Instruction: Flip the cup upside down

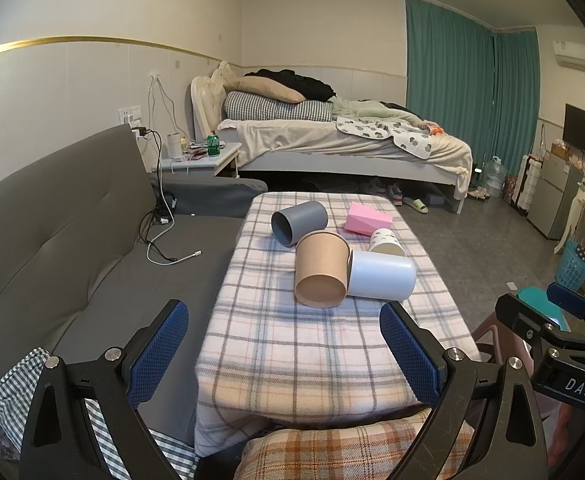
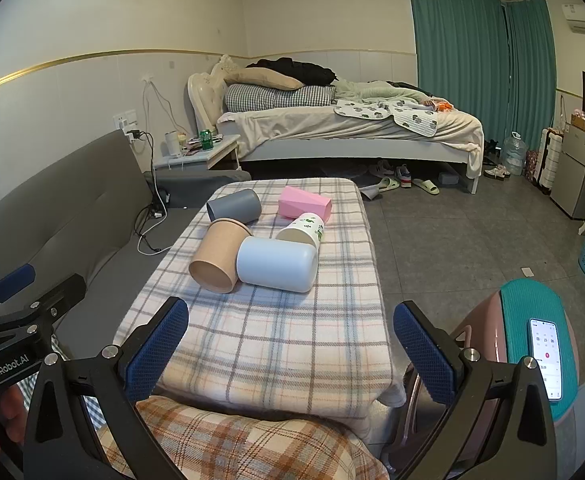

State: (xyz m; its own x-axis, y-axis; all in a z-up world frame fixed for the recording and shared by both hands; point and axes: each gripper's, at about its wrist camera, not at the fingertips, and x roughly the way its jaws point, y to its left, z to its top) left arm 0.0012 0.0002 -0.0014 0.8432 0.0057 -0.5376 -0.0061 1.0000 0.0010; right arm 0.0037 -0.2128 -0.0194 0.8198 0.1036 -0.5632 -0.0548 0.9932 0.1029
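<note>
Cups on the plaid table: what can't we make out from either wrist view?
- White patterned cup: left wrist view, lower part hidden behind the pale blue cup.
- Pale blue cup's open end: faces away in both views; rim unseen.
- Pink cup: its opening is not visible in either view.
- Brown paper cup: contact with the pale blue cup is unclear in both; they overlap.
- Phone screen text: right wrist view, too small.

Legible text, two items only.

"DAS": white letters on the black body of the right gripper [image 1: 564, 304], seen at the edge of the left wrist view.

"GenRobot.AI": white letters on the black body of the left gripper [image 2: 16, 292], seen in the right wrist view.

Phone [image 2: 546, 357] screen is lit, showing digits and a red button; characters too small to read.
</note>
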